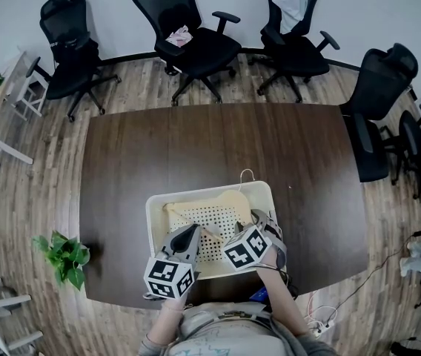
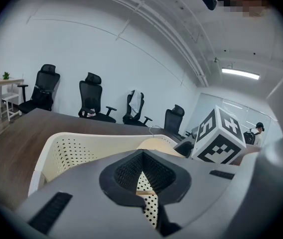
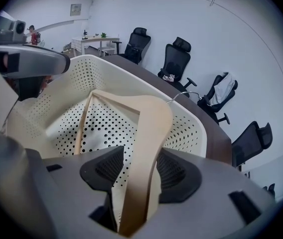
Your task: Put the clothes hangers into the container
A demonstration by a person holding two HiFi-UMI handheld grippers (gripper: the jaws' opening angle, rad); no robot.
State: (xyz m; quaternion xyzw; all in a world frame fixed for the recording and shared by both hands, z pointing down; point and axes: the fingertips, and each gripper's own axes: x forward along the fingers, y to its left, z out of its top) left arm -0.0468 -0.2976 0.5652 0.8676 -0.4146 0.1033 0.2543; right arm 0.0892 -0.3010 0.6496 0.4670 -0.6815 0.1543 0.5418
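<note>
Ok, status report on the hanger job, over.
Left gripper shut, over the basket. Right gripper open around the hanger. Hanger in basket. Nothing in the way.

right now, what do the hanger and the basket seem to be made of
Hanger: likely pale unpainted wood with a matte finish, going by its flat tan arm and thin bar. Its wire hook looks like metal.
Basket: probably moulded plastic, cream and slightly satin, with a smooth rounded rim and regular punched holes.

Container (image 1: 153,221) on table (image 1: 196,147), at near edge, right of centre. Hanger (image 3: 149,116) lies inside container. Chairs (image 1: 188,35) behind far edge; plant (image 1: 64,256) off near-left corner.
</note>
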